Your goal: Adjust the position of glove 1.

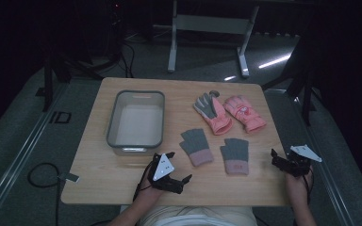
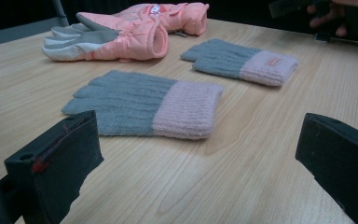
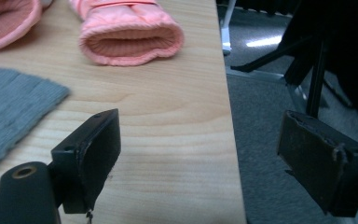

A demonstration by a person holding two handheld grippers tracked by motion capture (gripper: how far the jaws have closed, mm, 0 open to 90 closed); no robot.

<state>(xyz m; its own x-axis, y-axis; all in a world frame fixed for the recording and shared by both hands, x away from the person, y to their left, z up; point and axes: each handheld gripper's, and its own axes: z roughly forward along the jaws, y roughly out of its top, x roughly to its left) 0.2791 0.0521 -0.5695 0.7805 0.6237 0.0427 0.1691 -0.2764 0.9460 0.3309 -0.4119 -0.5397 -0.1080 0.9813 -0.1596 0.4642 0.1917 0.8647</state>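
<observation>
Two grey knit gloves (image 1: 195, 146), two pink ski gloves (image 1: 212, 113), one bin (image 1: 136, 121); both grippers' jaws wide, empty

Your high view is dim — the room around the tabletop (image 1: 122, 174) sinks into near black, and a bluish cast lies over the wood. You get a few pale streaks of glare on the floor (image 1: 273, 61) beyond the far edge, so some light reaches it from behind the table. Shadows under the gloves are soft and faint. Your two gripper views are brighter and warmer — the wood grain reads clearly, with a mild sheen in the left one. Close in, the black jaws look soft and slightly blurred, and the pink gloves (image 2: 121, 32) farther back lose sharpness too.
</observation>
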